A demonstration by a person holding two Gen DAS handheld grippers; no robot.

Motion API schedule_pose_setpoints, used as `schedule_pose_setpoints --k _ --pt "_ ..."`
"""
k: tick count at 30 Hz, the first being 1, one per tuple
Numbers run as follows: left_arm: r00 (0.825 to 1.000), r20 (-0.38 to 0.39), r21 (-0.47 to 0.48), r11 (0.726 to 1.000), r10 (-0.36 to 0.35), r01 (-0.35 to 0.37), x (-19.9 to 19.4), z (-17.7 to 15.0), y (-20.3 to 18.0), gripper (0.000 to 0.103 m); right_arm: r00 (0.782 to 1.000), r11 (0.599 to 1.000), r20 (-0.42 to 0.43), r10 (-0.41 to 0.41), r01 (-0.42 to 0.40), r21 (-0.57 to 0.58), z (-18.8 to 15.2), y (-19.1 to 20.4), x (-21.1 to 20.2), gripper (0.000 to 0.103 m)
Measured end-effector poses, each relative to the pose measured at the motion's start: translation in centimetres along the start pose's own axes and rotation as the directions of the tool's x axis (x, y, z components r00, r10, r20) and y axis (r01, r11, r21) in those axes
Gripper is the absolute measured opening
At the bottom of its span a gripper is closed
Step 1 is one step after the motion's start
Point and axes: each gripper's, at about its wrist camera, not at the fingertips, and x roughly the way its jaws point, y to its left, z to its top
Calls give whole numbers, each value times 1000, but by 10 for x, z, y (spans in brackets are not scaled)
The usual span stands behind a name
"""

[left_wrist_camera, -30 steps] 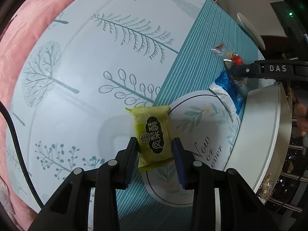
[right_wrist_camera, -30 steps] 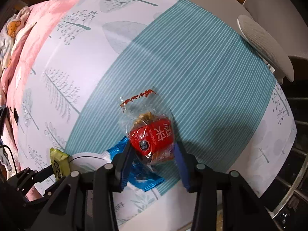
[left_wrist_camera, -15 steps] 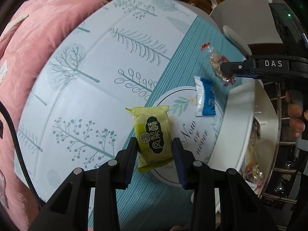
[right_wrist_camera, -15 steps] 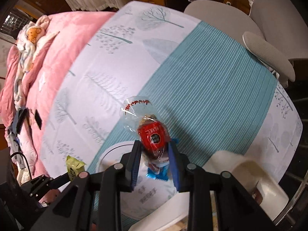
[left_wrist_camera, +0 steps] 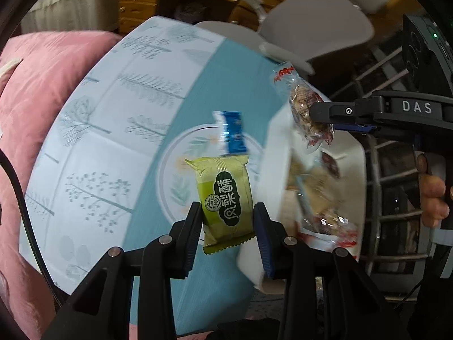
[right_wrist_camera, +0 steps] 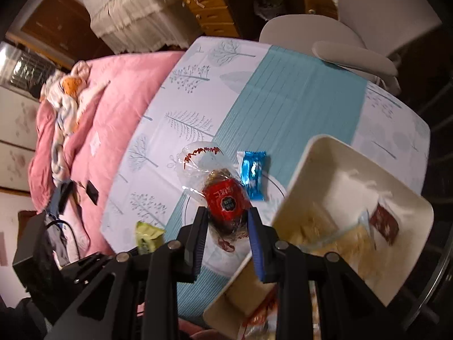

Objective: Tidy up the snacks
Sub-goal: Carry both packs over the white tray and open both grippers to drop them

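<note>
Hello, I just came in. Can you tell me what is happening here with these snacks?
A person is sorting snacks with a handheld tool in each hand. The left tool grips a green snack packet, and the right tool grips a clear bag with a red label; its jaws have just closed on it. Both are held above the table. A blue packet lies on the round plate, beside a white bin holding other snacks.

I see the green packet (left_wrist_camera: 226,202) upright, lifted off the desk (left_wrist_camera: 119,130). The red-labelled clear packet (right_wrist_camera: 225,201) (crinkled top) is also aloft; the blue packet (right_wrist_camera: 252,174) lies flat beside the white bin (right_wrist_camera: 351,170).
</note>
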Motion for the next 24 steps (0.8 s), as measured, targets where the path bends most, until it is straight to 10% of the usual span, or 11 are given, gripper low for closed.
schedule_pose_setpoints --k 18,24 --pt "949 0 267 915 -314 302 3 -31 -96 36 996 945 85 -1 -27 327 -103 -85 -56 31" --pt "959 -34 353 894 -281 275 6 -38 -118 69 993 821 41 109 -114 559 -134 -131 -30 33"
